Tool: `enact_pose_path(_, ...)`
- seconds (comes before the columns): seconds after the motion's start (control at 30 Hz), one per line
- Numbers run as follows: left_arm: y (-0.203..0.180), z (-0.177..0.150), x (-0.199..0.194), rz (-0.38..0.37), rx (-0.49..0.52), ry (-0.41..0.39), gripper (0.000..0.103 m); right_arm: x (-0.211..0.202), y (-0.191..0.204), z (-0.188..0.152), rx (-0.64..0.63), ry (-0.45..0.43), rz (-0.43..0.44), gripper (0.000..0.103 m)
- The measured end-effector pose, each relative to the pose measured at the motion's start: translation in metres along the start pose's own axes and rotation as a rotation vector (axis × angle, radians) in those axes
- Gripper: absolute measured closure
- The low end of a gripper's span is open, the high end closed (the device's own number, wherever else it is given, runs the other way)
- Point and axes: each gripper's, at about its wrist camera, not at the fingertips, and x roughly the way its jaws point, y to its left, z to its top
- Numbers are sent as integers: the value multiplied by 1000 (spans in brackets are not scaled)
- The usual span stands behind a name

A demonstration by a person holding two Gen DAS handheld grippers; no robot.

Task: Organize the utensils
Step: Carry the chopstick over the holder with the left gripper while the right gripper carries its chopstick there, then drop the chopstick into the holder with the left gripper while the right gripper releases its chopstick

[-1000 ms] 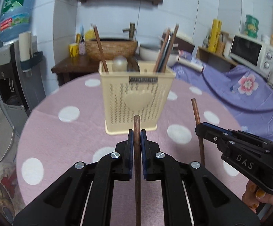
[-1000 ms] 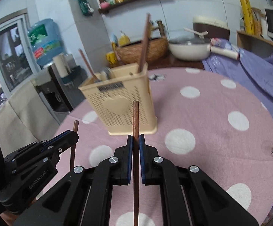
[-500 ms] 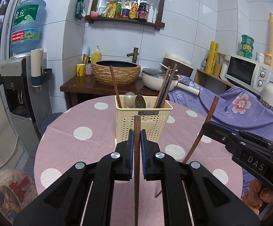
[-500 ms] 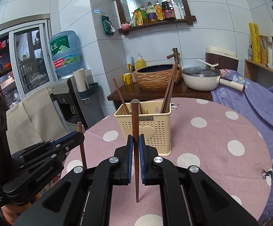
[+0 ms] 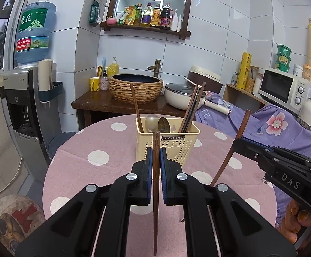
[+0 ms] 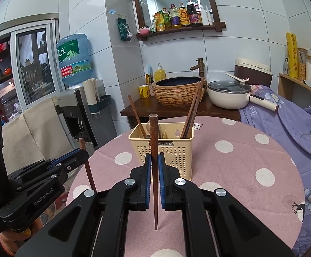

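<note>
A cream perforated utensil basket [image 5: 168, 150] stands on the pink polka-dot table [image 5: 95, 141]. It holds one chopstick at its left, two spoons [image 5: 158, 123] in the middle and several chopsticks at its right. My left gripper [image 5: 156, 152] is shut on a dark wooden chopstick [image 5: 155, 194] held upright, short of the basket. My right gripper [image 6: 154, 158] is shut on a second upright chopstick [image 6: 154, 177], with the basket [image 6: 177, 150] just beyond it. Each wrist view shows the other gripper from the side: the right gripper [image 5: 236, 144] with its tilted chopstick [image 5: 242, 126], the left gripper [image 6: 83, 153] with its chopstick [image 6: 88, 169].
Behind the table stand a wooden counter with a woven basin [image 5: 135, 87] and a white lidded pot [image 5: 183, 97]. A water dispenser [image 5: 24, 98] is at the left. A purple floral cloth [image 5: 273, 124] and a microwave [image 5: 284, 87] are at the right. A hand [image 5: 296, 220] grips the right tool.
Both grippers have risen and drawn back from the basket, which now looks smaller and lower in both views. Each keeps its chopstick. The right gripper's chopstick now leans instead of standing straight.
</note>
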Motion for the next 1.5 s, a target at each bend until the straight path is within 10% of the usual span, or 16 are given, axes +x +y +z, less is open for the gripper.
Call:
enact_pose_path(0.4, 0, 42, -7, -37, 15, -9, 96, -9, 1, 40, 5, -16, 39, 96)
enact_pose_path(0.93, -14, 203, -1, 35, 53, -200, 96, 1, 8, 176, -62, -205, -62, 96)
enact_pose_path(1.5, 16, 122, 136, 79, 14, 15, 96, 110, -32, 93, -14, -42, -120, 96)
